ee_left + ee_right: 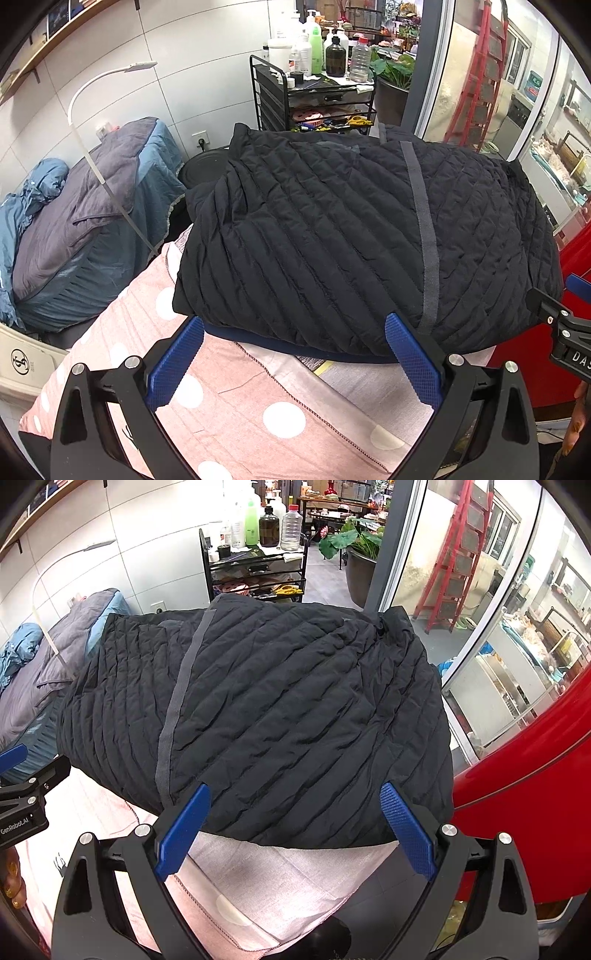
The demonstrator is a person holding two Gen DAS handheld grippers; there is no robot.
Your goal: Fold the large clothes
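Observation:
A black quilted jacket lies folded into a thick bundle on a pink polka-dot cover; a grey tape strip runs down it. It fills the right wrist view too. My left gripper is open and empty, its blue fingertips just before the jacket's near edge. My right gripper is open and empty, its fingertips over the jacket's near edge. The right gripper's body shows at the right edge of the left wrist view.
A bed with grey and blue bedding and a white lamp stand to the left. A black cart with bottles stands behind. A red rounded object is at the right, with a glass door and red ladder beyond.

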